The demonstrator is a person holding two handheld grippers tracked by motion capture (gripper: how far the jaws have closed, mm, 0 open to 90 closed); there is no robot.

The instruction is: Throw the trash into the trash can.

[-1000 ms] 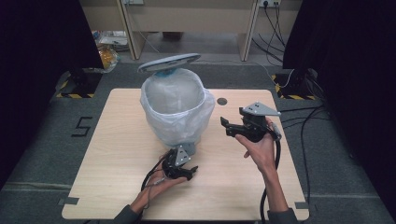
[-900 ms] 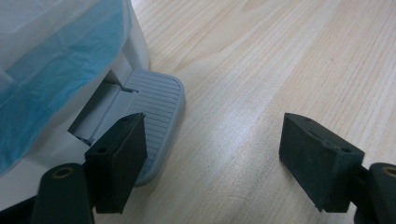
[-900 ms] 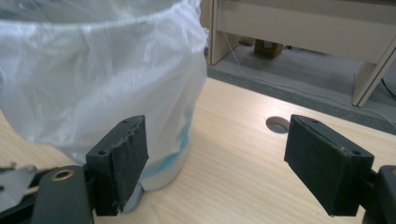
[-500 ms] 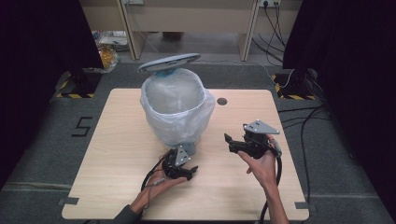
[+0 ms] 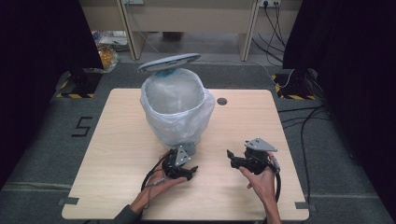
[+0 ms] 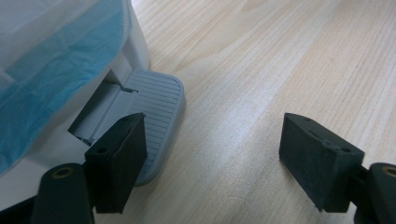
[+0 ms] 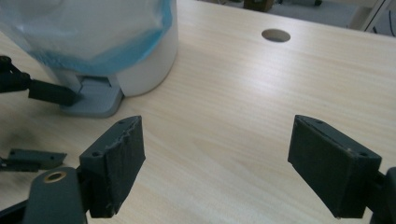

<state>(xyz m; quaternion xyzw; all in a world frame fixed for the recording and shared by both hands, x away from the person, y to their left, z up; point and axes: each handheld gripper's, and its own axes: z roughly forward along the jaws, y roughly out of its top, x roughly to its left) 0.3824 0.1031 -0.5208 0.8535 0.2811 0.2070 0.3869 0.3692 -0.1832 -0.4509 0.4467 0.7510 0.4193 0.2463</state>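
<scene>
Nearly on the pedal: 2 open grippers at a lined pedal bin

Nearest the person, the right gripper (image 5: 232, 158) sits low over the pale wooden table (image 5: 116, 140), held in a hand at the front right. Its 2 black jaws stand wide apart with only bare tabletop between them, and they have just been opening a little further. Just to its left, the left gripper (image 5: 189, 171) is held low at the front centre, its jaws also spread wide and gripping nothing. In the left gripper view, one jaw lies over the ribbed grey plastic foot pedal (image 6: 156, 100); whether it presses on the pedal I cannot tell. The other jaw hangs over bare wood.

Behind the pedal stands the round white pedal bin (image 5: 176, 109), lined with a translucent bluish plastic bag (image 7: 88, 35) folded over its rim. Its flat grey round lid (image 5: 169, 62) is raised at the far side. Beyond and to the right, a small round hole (image 5: 222, 101) shows in the tabletop.
</scene>
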